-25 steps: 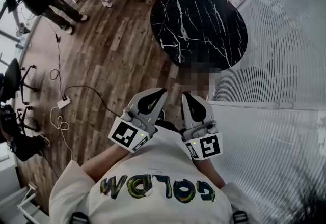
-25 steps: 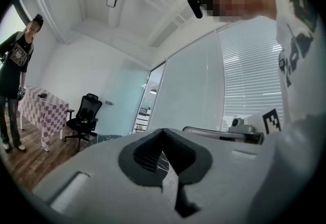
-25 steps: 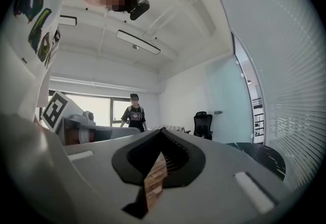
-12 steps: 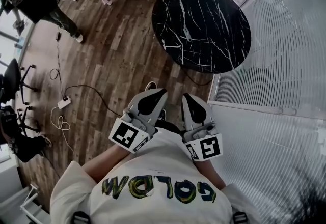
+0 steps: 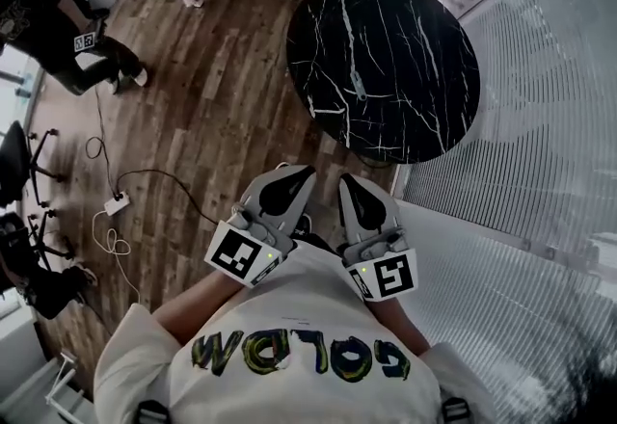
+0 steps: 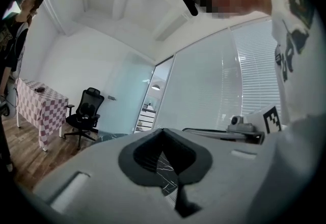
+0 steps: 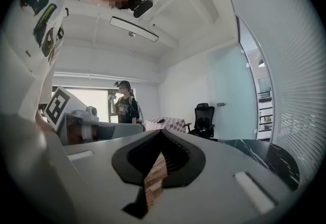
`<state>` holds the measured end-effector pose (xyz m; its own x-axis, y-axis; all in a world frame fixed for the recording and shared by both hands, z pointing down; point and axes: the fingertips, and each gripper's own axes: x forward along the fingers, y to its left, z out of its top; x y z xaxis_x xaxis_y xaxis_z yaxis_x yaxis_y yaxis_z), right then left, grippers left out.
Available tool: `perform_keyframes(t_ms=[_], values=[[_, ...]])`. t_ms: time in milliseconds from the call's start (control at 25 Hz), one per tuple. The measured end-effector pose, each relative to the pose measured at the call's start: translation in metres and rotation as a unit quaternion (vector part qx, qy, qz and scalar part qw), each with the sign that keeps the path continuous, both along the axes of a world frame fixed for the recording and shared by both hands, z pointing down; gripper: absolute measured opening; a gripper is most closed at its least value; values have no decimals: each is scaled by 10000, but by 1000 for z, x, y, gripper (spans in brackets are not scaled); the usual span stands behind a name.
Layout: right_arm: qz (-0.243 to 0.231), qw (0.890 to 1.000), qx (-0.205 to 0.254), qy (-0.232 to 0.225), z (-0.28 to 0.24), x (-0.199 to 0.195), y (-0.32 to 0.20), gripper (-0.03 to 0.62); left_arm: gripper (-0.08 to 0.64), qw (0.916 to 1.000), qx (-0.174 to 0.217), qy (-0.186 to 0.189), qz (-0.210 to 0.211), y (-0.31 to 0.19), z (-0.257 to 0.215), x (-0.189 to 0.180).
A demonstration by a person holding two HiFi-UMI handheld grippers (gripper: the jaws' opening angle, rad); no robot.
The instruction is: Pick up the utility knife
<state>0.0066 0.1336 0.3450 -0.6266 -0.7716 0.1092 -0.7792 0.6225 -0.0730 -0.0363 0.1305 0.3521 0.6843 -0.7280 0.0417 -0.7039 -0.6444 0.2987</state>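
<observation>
White T-shirt [image 5: 289, 316] is nearest, with both grippers held just in front of it, side by side and pointing ahead. Left gripper [image 5: 307, 172]: fingers [image 6: 91, 172] pressed tip to tip, nothing between them. Right gripper [image 5: 344, 180]: same, fully closed and empty.

Compared with a second ago, the pair keep the same pose in my head view. The round black marble desk [image 5: 453, 114] has slid down the frame towards the tips, and its near edge now lies a little beyond them.

Utility knife [image 5: 357, 85]: I take it to be the slim grey thing lying flat near the middle of the desk top, well apart from both grippers. It's too small to be sure.

The person in dark clothes [image 5: 58, 17] at far left has shifted further into the corner since the earlier frames.

Room: the brown wood floor [image 5: 212, 114] lies open left of the desk. A black cable [image 5: 154, 172] and a white power strip [image 5: 116, 204] sit further left on it. The white slatted blind wall [image 5: 549, 94] runs along the right, just beside the desk's right edge. Farthest off are a checked-cloth table [image 6: 41, 106] and a black office chair [image 6: 84, 111].
</observation>
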Motion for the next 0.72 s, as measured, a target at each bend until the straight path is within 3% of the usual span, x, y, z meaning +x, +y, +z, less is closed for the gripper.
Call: perform_keyframes(t_ms=[320,720], values=[[116,9998,145,58,-12,-25,-75,2,2,9997,76,-34,208,-70,-5,-25],[295,9994,171,102,-8,-36,-112,2,2,9991,39,-66,422,-107,1,-37]])
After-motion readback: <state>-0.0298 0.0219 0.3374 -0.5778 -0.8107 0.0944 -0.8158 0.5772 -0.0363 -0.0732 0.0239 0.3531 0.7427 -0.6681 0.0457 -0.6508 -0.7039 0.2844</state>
